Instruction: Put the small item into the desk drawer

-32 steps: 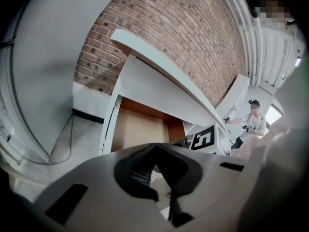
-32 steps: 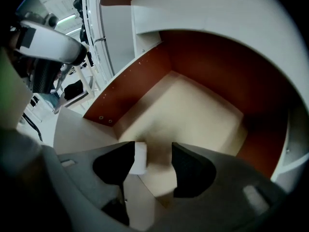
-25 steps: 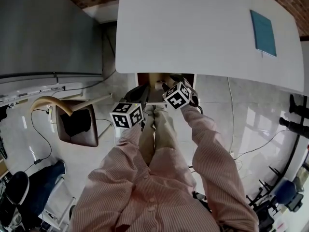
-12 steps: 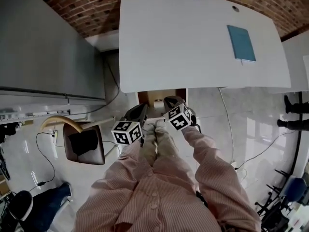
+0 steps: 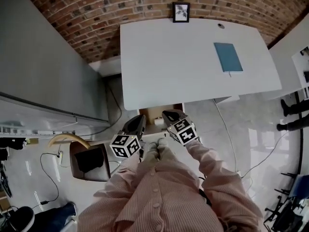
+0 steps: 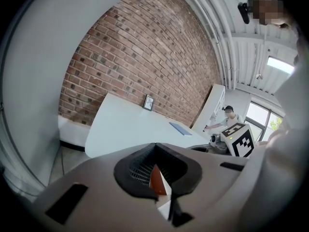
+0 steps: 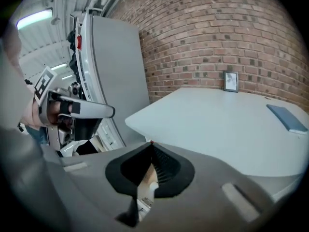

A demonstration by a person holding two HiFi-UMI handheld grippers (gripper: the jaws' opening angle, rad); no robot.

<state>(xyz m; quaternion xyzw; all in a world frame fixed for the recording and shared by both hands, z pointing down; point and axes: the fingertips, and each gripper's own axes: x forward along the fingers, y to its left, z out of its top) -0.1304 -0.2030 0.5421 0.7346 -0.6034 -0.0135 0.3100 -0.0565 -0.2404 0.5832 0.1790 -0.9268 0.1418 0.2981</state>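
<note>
As the desk (image 5: 183, 62) overhangs, the drawer (image 5: 161, 112) shows partly.

The desk (image 5: 193, 57) fills the upper middle, a book (image 5: 228, 57) on it at upper right, a picture (image 5: 181, 11) at its top edge. The drawer (image 5: 149, 114) juts below it at centre; a chair (image 5: 89, 161) stands lower left.

Head view looks steeply down; both gripper views face the desk (image 5: 193, 57)
</note>
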